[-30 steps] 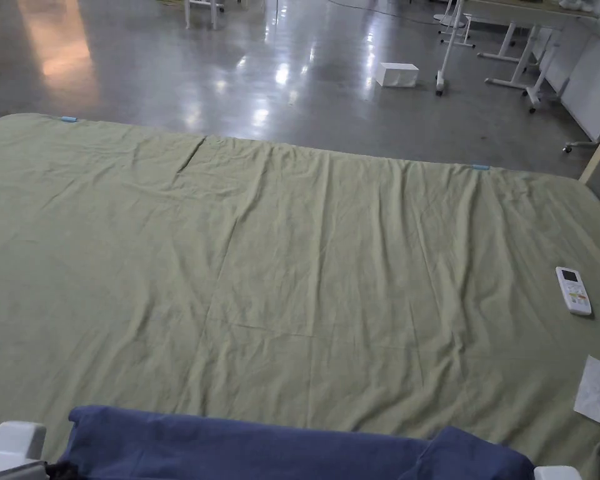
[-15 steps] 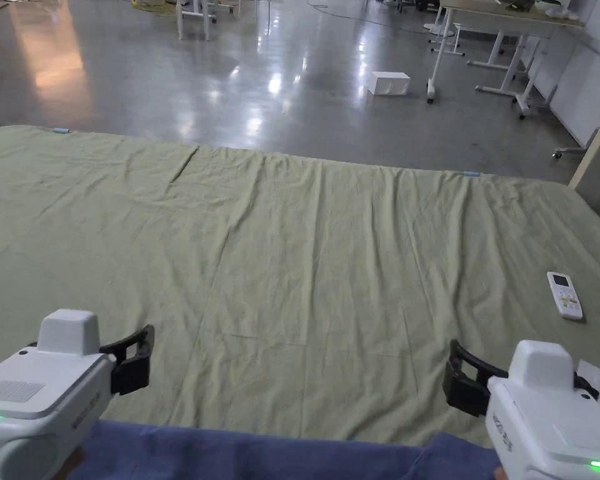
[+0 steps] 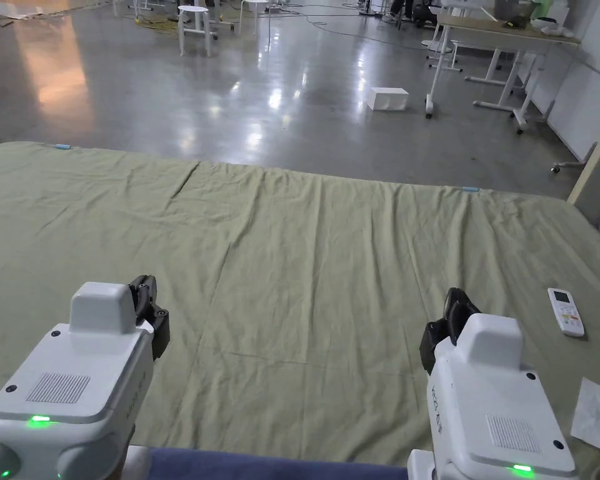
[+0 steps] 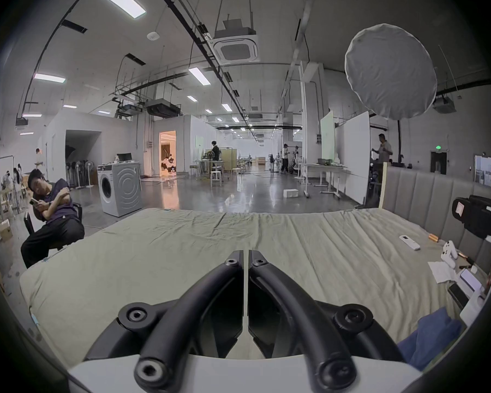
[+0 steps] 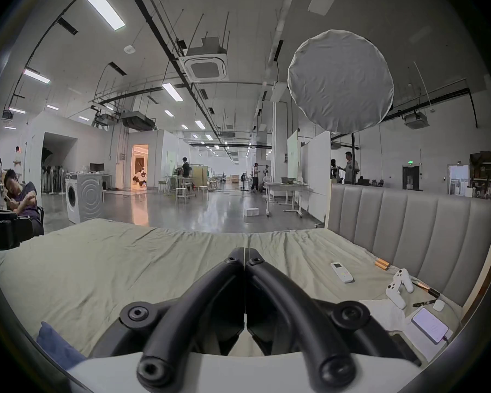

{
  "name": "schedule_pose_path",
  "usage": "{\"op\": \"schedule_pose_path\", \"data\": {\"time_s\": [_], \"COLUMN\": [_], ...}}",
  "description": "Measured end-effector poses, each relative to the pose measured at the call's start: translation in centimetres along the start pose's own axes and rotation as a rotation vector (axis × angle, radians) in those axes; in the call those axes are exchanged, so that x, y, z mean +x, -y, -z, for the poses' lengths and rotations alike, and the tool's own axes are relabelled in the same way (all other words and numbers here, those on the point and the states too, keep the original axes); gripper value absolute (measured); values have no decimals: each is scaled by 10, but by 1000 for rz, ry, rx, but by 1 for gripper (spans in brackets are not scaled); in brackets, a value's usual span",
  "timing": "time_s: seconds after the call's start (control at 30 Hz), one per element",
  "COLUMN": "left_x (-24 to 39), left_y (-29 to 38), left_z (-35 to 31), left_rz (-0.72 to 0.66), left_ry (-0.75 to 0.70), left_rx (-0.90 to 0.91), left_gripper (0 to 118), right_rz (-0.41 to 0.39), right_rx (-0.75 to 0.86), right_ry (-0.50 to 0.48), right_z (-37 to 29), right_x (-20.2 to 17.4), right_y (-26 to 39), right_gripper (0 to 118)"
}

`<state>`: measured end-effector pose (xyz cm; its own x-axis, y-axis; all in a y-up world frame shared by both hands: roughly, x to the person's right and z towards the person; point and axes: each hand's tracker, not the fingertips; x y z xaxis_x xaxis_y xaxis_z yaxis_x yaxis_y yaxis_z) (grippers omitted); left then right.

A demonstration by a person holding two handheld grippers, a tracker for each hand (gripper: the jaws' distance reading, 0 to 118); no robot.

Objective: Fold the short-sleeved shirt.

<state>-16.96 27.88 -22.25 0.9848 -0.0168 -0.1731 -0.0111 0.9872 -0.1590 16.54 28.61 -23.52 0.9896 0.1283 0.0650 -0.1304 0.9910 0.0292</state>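
The dark blue shirt [image 3: 274, 465] lies at the near edge of the bed; a strip of it runs along the bottom of the head view. It also appears low on the right in the left gripper view [image 4: 428, 339] and low on the left in the right gripper view [image 5: 57, 348]. My left gripper [image 3: 145, 292] hovers above the green sheet beyond the shirt, its jaws [image 4: 245, 254] shut on nothing. My right gripper [image 3: 455, 303] is level with it to the right, also shut and holding nothing [image 5: 244, 253]. Neither gripper touches the shirt.
The bed is covered by a wrinkled green sheet [image 3: 305, 250]. A white remote [image 3: 565, 311] and a sheet of paper [image 3: 599, 406] lie at its right side. A game controller [image 5: 398, 287] and a phone [image 5: 430, 325] lie by the padded headboard [image 5: 408, 229]. A person [image 4: 51, 209] sits off the far left corner.
Both grippers have come up from the bottom edge into the head view and moved forward over the sheet. The head camera has tilted up, so less of the shirt is in it.
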Motion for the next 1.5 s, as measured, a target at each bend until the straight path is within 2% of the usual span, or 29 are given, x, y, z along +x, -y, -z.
{"op": "schedule_pose_path", "data": {"time_s": [0.03, 0.23, 0.5, 0.63, 0.67, 0.73, 0.77, 0.8, 0.83, 0.87, 0.97, 1.07, 1.17, 1.23, 1.5], "left_x": [0, -16, -89, -142, -153, -167, -176, -184, -191, -197, -215, -229, -241, -240, -207], "left_y": [0, 4, 34, 61, 71, 83, 92, 101, 111, 118, 144, 174, 180, 184, 199], "left_z": [0, 3, 10, 26, 30, 31, 34, 37, 39, 40, 46, 52, 52, 55, 61], "left_rz": [-8, -7, -101, -214, -219, -235, -236, -256, -299, -353, -487, -671, -780, -853, -921], "left_ry": [4, 37, 92, 161, 164, 196, 198, 218, 215, 220, 226, 379, 470, 527, 751], "left_rx": [5, -56, -377, -597, -634, -727, -777, -817, -846, -865, -941, -987, -874, -888, -957], "left_gripper": [2, 2, 2, 5, 13, 20, 31, 56, 72, 81, 86, 88, 105, 106, 105], "right_rz": [33, 20, 7, 33, 23, 12, 8, 3, -3, -4, -15, -21, -31, -36, -42], "right_rx": [-16, -40, -85, -159, -158, -170, -179, -183, -187, -197, -213, -232, -245, -252, -271], "right_ry": [-10, -28, -69, -102, -99, -103, -107, -108, -111, -113, -116, -116, -117, -117, -129], "right_z": [-1, 5, 11, 16, 16, 15, 15, 14, 15, 15, 14, 13, 12, 11, 10], "right_x": [0, -4, -10, -11, -12, -14, -16, -17, -17, -19, -22, -25, -28, -29, -41], "right_y": [2, 5, 11, 23, 24, 26, 28, 30, 32, 34, 37, 40, 42, 44, 44], "right_gripper": [0, 0, 0, 0, 0, 0, 0, 0, 0, 0, 0, 0, 0, 0, 0]}}
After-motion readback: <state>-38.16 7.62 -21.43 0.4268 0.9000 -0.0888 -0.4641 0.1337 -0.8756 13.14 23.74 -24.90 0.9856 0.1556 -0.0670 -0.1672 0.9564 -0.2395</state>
